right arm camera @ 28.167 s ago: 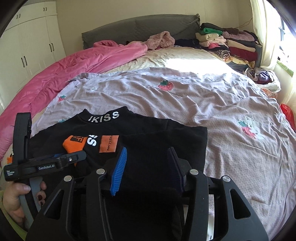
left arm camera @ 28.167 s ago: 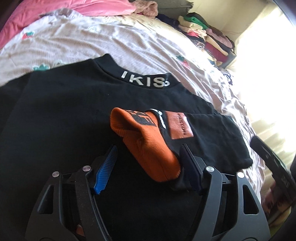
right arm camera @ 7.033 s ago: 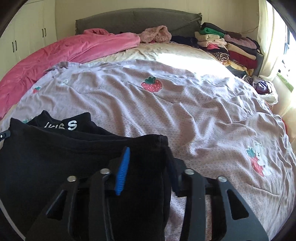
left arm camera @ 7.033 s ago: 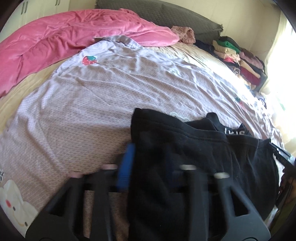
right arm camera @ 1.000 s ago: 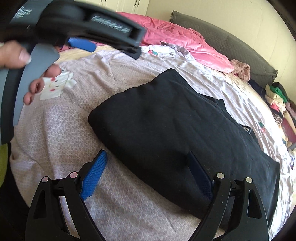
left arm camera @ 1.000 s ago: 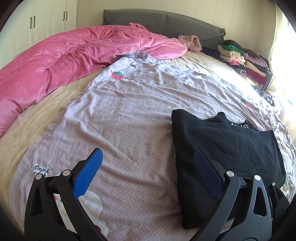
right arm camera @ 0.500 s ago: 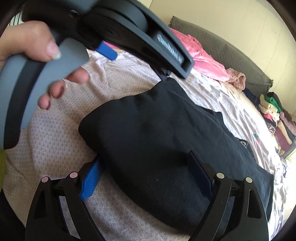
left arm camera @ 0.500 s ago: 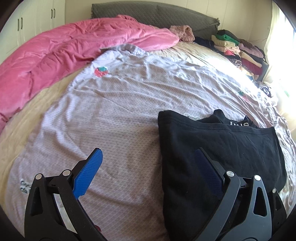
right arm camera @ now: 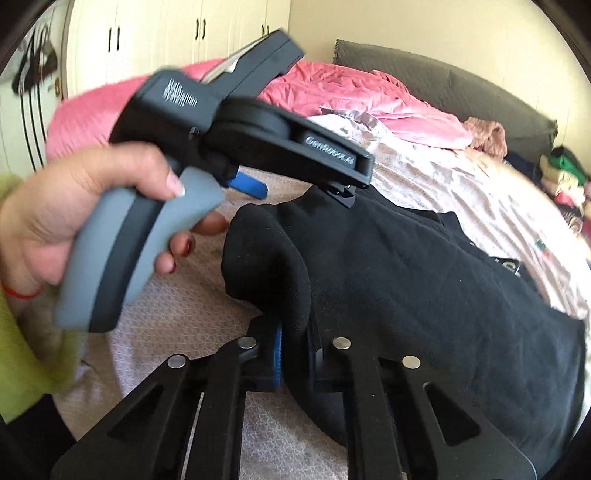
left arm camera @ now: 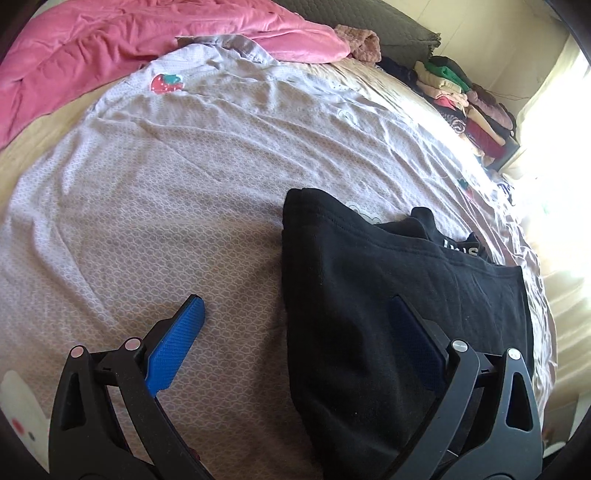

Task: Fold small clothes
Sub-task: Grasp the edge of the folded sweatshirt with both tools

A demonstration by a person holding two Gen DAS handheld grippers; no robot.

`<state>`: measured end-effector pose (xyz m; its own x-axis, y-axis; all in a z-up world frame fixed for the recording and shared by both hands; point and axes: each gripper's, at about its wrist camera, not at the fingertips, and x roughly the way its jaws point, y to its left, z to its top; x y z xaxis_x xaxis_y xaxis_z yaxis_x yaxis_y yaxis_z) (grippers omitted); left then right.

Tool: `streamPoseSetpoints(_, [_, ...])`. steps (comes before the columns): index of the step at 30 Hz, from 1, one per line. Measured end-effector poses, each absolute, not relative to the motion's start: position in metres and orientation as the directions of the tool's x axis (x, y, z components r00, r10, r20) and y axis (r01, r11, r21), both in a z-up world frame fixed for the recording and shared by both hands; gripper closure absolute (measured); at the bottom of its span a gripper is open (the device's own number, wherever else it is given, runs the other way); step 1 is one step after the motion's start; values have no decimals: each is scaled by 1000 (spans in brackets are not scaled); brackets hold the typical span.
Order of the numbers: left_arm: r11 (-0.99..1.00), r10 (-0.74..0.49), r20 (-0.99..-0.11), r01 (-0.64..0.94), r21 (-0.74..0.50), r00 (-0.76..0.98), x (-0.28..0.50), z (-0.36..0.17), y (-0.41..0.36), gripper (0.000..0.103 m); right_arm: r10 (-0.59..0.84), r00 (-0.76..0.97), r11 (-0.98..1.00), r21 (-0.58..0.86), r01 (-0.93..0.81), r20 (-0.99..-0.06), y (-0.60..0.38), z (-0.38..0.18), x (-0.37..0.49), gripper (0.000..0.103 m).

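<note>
From my left wrist view, the left claw (left arm camera: 295,339) is spread wide above the bed (left arm camera: 184,184), one finger over the lilac sheet, the other over the folded black shirt (left arm camera: 388,295). From my right wrist view, the right claw (right arm camera: 293,354) is clamped on a raised corner of the shirt (right arm camera: 406,295), with the left hand (right arm camera: 74,206) just beyond.

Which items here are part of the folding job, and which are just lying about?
In use:
black top, its edge pinched by the right gripper
left gripper, open over the top's side edge

Lying about:
pink quilt
stacked clothes
bedsheet
wardrobe
</note>
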<state>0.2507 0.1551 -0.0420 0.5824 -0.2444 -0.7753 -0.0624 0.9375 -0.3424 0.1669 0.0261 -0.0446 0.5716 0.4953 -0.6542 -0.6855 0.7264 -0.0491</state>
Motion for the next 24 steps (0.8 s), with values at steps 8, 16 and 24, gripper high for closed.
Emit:
streamPoseSetpoints(8, [892,-364,-739,-17,-452,568,252,-42,143,10,573,559,731,64,-680,-599,4,-34,167,96])
streamPoseSetpoints(16, [864,-417,-723,-6,-503,551,252,-43,135,45,588,560,733,92,-673,-584,-1,-31,166,96])
streamPoseSetpoints(24, [863,-409,-716,-16,-505,565,250,-46,142,88,553,564,730,31,-682,-613,10,-35,164,92])
